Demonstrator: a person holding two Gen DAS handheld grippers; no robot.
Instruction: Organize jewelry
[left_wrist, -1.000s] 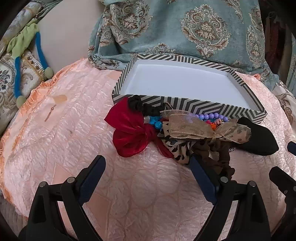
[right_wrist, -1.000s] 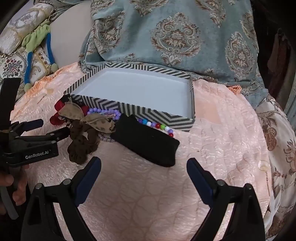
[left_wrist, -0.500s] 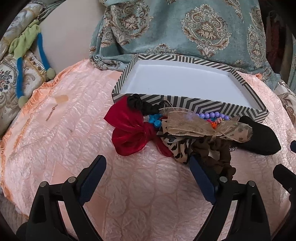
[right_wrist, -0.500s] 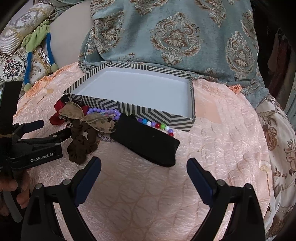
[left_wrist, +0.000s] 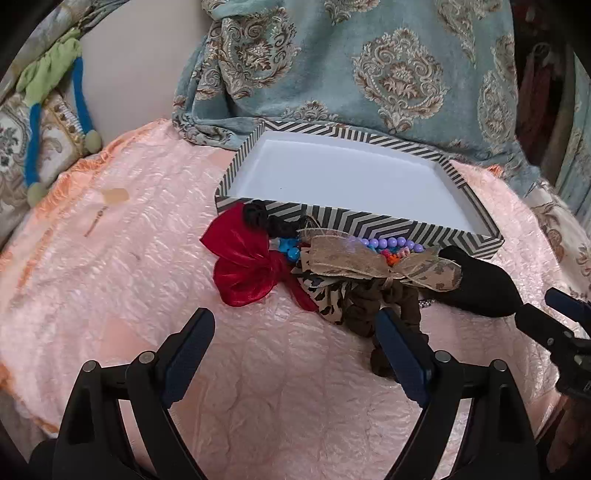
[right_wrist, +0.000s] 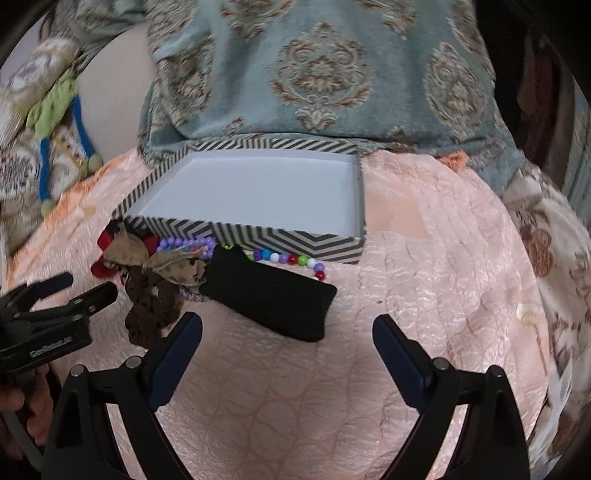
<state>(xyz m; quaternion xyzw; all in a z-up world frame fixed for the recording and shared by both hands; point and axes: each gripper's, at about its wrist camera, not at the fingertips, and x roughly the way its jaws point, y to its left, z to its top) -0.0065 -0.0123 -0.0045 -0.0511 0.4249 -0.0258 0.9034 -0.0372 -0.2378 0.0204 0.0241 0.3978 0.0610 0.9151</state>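
A striped box (left_wrist: 369, 218) with an empty white inside stands on the pink quilt; it also shows in the right wrist view (right_wrist: 258, 236). In front of it lies a heap: a red bow (left_wrist: 243, 266), a tan burlap bow (left_wrist: 354, 262), a brown scrunchie (left_wrist: 373, 306), purple beads (left_wrist: 384, 243), a black pouch (left_wrist: 480, 284). My left gripper (left_wrist: 295, 350) is open and empty just short of the heap. My right gripper (right_wrist: 288, 350) is open and empty, near the black pouch (right_wrist: 273, 295). Coloured beads (right_wrist: 291, 258) lie along the box front.
A teal patterned cushion (left_wrist: 351, 66) stands behind the box. A green and blue cord (left_wrist: 55, 96) lies at the far left. The pink quilt (right_wrist: 443, 277) spreads to the right of the box. The left gripper (right_wrist: 55, 314) shows at the left of the right wrist view.
Both grippers have moved a little closer to the heap and box. The right view has swung slightly to the left. Nothing was taken hold of.
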